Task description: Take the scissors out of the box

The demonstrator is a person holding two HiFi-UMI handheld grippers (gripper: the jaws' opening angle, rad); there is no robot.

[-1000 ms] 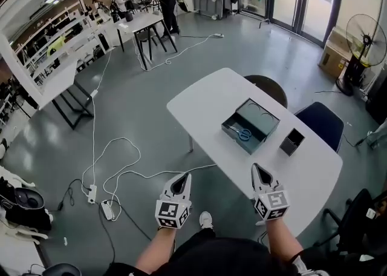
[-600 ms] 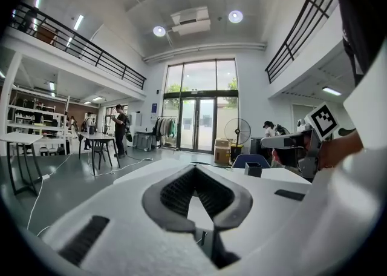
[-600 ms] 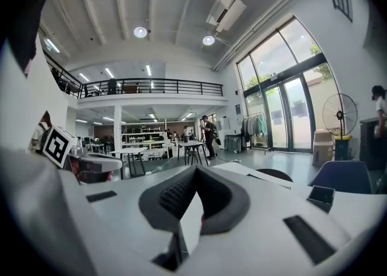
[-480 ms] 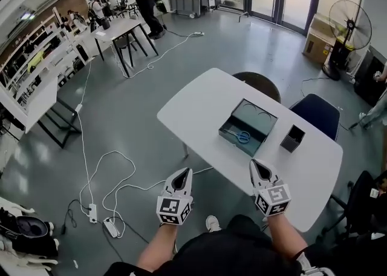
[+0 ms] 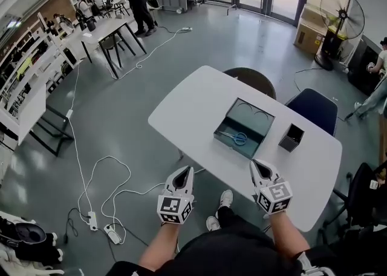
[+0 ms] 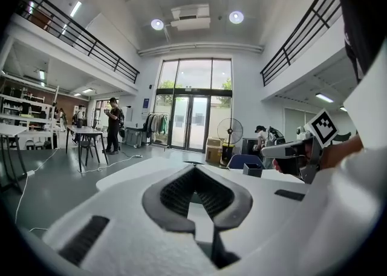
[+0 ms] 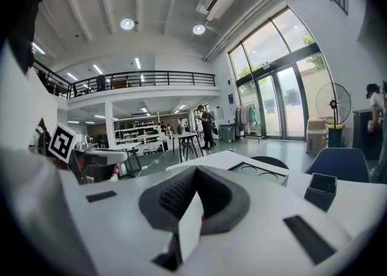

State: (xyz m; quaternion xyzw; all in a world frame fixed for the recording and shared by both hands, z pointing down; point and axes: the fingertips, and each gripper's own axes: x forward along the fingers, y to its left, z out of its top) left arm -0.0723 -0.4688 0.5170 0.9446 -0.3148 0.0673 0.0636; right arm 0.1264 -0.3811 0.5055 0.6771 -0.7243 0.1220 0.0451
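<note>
Both grippers have edged forward toward the white table, the left gripper off its near edge over the floor, the right gripper above that edge. Each has its jaws pressed together on nothing. Blue-handled scissors lie inside the open grey box mid-table, well apart from both.

Our count
We see one table, one box, one pair of scissors, one black holder, two chairs and one fan.
</note>
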